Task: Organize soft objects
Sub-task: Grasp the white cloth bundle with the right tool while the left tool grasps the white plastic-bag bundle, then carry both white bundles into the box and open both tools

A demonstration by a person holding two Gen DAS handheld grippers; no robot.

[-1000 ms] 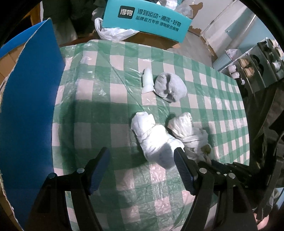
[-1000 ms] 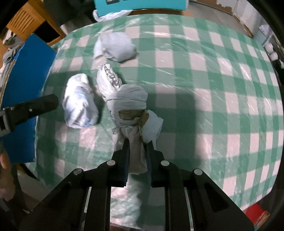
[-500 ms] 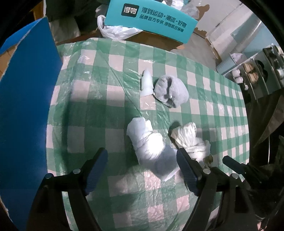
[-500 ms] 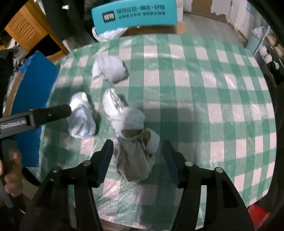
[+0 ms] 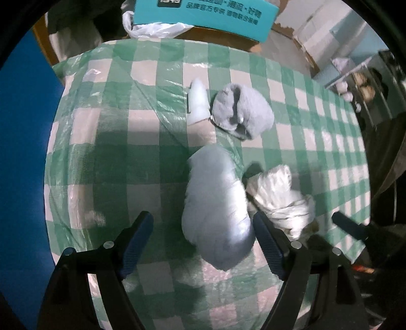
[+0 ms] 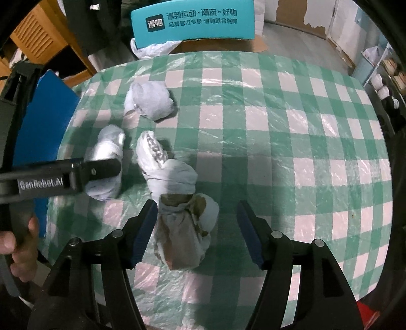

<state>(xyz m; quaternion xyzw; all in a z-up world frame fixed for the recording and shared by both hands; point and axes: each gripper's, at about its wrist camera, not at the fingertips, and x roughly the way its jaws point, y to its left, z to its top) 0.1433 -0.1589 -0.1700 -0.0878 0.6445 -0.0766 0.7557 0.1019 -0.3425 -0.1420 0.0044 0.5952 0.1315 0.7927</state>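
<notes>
On the green checked tablecloth [image 5: 114,157] a pale blue-grey rolled bundle [image 5: 215,210] lies between the fingers of my left gripper [image 5: 201,228], close to the right finger; the pads do not press it and the jaws are closing a little. Beside it lies a white-and-brown rolled bundle [image 6: 182,228], between the fingers of my right gripper [image 6: 196,215], whose jaws are opening and clear of it. A grey sock ball [image 5: 243,111] and a small white piece [image 5: 198,104] rest farther back. The left gripper's finger [image 6: 101,170] crosses the pale bundle [image 6: 106,149] in the right wrist view.
A blue panel [image 5: 22,152] stands along the table's left edge. A teal printed box [image 6: 192,22] and a white plastic bag [image 6: 152,48] sit beyond the far edge. Shelves [image 5: 368,83] are off to the right. A hand [image 6: 17,243] holds the left tool.
The right gripper went from shut on the white-and-brown bundle to open, leaving the bundle on the cloth. The left gripper came down closer around the pale bundle.
</notes>
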